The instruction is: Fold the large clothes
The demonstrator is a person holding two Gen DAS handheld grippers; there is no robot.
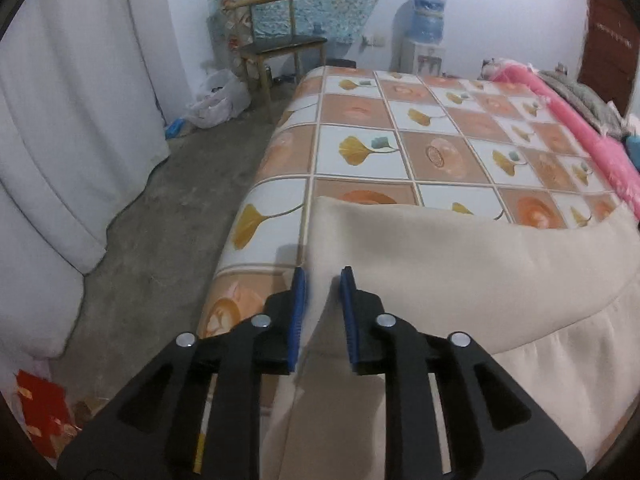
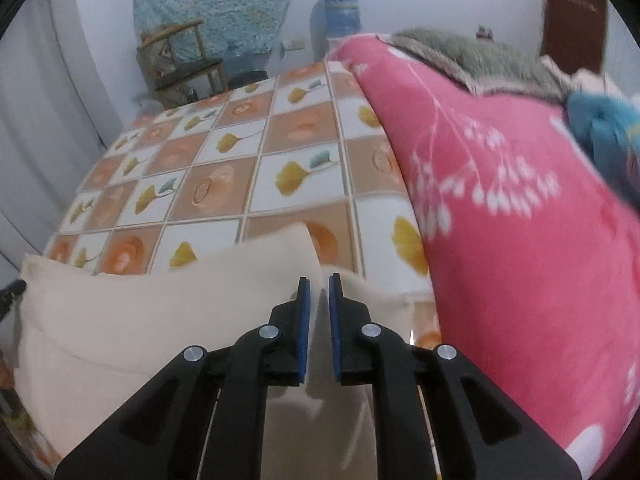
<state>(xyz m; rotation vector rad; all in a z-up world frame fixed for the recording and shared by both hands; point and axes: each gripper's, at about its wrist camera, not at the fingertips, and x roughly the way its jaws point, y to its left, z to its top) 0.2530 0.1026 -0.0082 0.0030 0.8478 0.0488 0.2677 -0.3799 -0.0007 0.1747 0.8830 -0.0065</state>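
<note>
Between the left gripper's [image 1: 323,274] parted jaws runs a fold of cream cloth [image 1: 460,264]; the right gripper [image 2: 319,280], jaws slightly apart, straddles its other end over the bed [image 1: 360,148].

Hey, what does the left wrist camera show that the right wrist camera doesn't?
Only the left wrist view shows the bare floor, a white plastic bag, red paper on the ground and the long white curtain's hem.

Only the right wrist view shows the pink blanket's white flower print up close, with a blue cloth beside it.

Both show the cream garment on the patterned bed cover, the wooden chair, the water dispenser, and that camera's own gripper, left or right, jaws slightly parted around a cream fold.
</note>
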